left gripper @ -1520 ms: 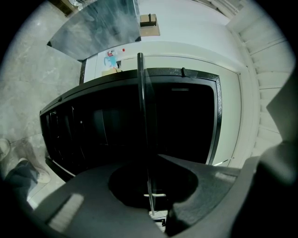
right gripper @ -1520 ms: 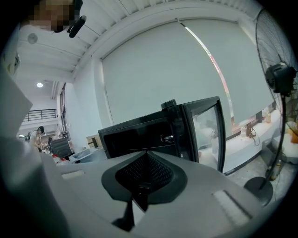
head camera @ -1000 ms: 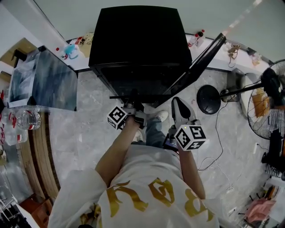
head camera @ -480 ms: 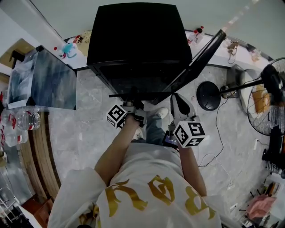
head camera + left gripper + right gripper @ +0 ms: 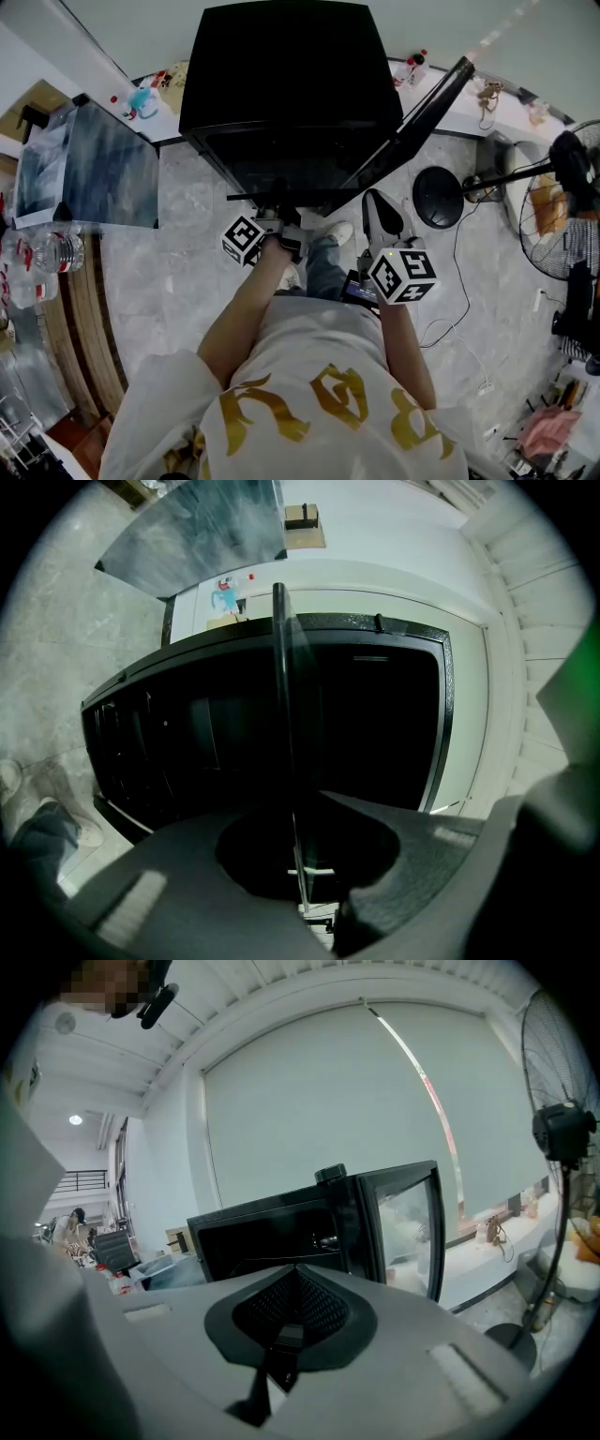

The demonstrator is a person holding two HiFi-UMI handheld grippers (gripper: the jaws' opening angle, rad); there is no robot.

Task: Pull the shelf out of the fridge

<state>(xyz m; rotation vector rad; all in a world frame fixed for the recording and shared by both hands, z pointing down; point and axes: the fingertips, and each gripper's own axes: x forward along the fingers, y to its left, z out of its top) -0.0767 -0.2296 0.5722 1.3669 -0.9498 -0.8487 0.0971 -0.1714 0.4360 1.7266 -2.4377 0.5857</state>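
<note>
The left gripper [image 5: 278, 219] is closed tight on the front edge of the glass shelf [image 5: 246, 199]. In the left gripper view the shelf [image 5: 281, 714] looks like a thin line that runs right between the two jaws and into the fridge.

Not much has changed in the last second. The left gripper has slid back only a tiny bit, toward the person, and the shelf edge has come with it. So I think the pull has begun but is going slowly. Most of the shelf is still inside the black fridge [image 5: 291, 75], and just its front edge sticks out at the open front. A long pull is still needed.

The right gripper [image 5: 375, 202] is closed on nothing. It points up beside the open glass door [image 5: 412, 122] and touches nothing.

The inside of the fridge is very dark. I can see the shelf in it and no food or bottles, but the dark could hide some. Off to the left sits a big see-through box [image 5: 89, 173], and I cannot tell what is in it.
</note>
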